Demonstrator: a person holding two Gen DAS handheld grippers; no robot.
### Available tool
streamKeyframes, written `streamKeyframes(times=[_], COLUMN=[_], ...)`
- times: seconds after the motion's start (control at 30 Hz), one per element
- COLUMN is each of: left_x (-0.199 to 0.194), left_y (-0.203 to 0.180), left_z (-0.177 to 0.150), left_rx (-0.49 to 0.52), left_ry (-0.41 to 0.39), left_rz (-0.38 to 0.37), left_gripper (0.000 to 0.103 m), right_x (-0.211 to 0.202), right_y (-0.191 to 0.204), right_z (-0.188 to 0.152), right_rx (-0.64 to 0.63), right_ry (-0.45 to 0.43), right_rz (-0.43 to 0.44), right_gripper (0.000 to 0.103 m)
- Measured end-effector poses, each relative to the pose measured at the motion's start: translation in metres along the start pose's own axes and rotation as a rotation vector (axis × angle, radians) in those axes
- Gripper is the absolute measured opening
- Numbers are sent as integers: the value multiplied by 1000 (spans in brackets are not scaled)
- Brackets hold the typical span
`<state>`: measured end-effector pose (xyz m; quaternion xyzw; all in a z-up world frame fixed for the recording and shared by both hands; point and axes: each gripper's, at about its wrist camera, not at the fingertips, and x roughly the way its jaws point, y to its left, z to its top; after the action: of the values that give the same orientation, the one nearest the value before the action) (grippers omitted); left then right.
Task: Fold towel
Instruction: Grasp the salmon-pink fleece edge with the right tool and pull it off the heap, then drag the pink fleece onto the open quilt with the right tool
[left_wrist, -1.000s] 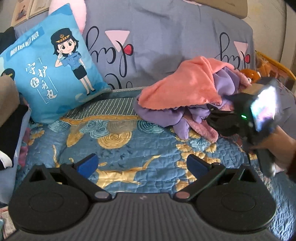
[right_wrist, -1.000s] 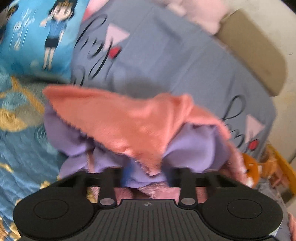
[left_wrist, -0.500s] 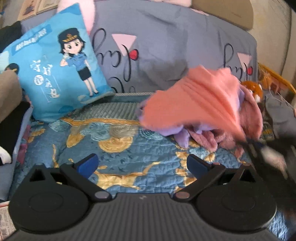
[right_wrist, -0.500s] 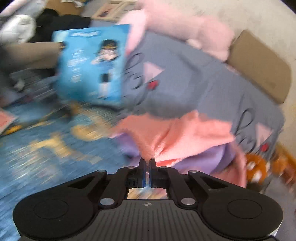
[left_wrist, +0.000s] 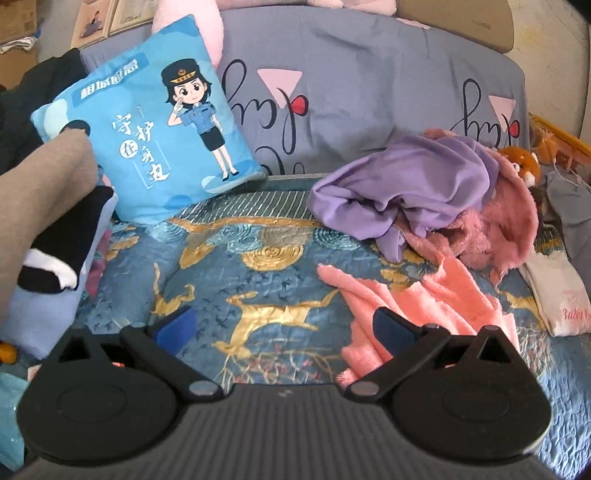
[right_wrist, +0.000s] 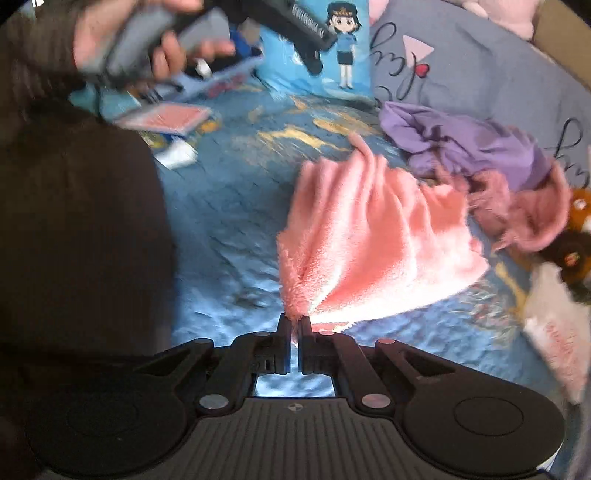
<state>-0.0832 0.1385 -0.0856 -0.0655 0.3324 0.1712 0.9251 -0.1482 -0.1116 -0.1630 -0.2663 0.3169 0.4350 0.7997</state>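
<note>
A fluffy pink towel (right_wrist: 373, 236) lies bunched on the blue quilt (right_wrist: 221, 206). My right gripper (right_wrist: 294, 322) is shut on its near corner, and the cloth fans out away from the jaws. In the left wrist view the same pink towel (left_wrist: 424, 299) lies at the right, partly behind my right-hand blue pad. My left gripper (left_wrist: 284, 326) hovers open over the quilt (left_wrist: 258, 288) with nothing between its pads. It also shows in the right wrist view at top left as the left gripper (right_wrist: 310, 40), held by a hand (right_wrist: 122, 40).
A heap of purple cloth (left_wrist: 410, 188) and dusty-pink fleece (left_wrist: 498, 229) sits behind the towel. A blue cartoon cushion (left_wrist: 155, 125) leans on the grey backrest. Folded clothes (left_wrist: 48, 229) are piled left, a white bag (left_wrist: 561, 291) lies right. A dark sleeve (right_wrist: 74, 229) fills the left.
My right gripper closed on the pink towel and pulled it off the heap, down onto the quilt toward me. The left gripper stayed open and barely moved.
</note>
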Motion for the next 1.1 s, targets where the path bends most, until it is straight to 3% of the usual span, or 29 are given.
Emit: streamKeyframes(times=[0.13, 0.2, 0.27, 0.33, 0.53, 0.63, 0.8, 0.83, 0.9, 0.93, 1.1], left_x=[5, 11, 16, 22, 34, 33, 33, 35, 39, 41, 48], left_y=[5, 10, 15, 18, 0, -14, -32, -33, -34, -34, -30], left_z=[-3, -3, -3, -3, -1, -2, -3, -3, -3, -2, 0], left_rx=[-33, -54, -72, -80, 4, 73, 156, 160, 162, 161, 147], left_ry=[38, 54, 71, 86, 93, 69, 37, 39, 48, 53, 69], left_rz=[23, 44, 60, 64, 57, 39, 31, 28, 24, 25, 36], left_gripper=[103, 103, 103, 103, 103, 103, 103, 103, 103, 103, 103], right_x=[-5, 0, 5, 10, 24, 64, 139, 152, 170, 174, 121], right_y=[2, -13, -29, -44, -90, -137, -204, -212, -220, -222, -224], right_z=[6, 13, 20, 27, 48, 68, 92, 95, 99, 100, 97], right_rx=[-97, -83, -69, -54, -12, 113, 335, 357, 376, 387, 450], right_ry=[-4, -17, -30, -43, -83, -70, 19, 45, 106, 127, -12], right_rz=[30, -15, -61, -107, -244, -275, -233, -235, -251, -242, -273], right_gripper=[6, 16, 36, 48, 50, 49, 45, 40, 16, 4, 3])
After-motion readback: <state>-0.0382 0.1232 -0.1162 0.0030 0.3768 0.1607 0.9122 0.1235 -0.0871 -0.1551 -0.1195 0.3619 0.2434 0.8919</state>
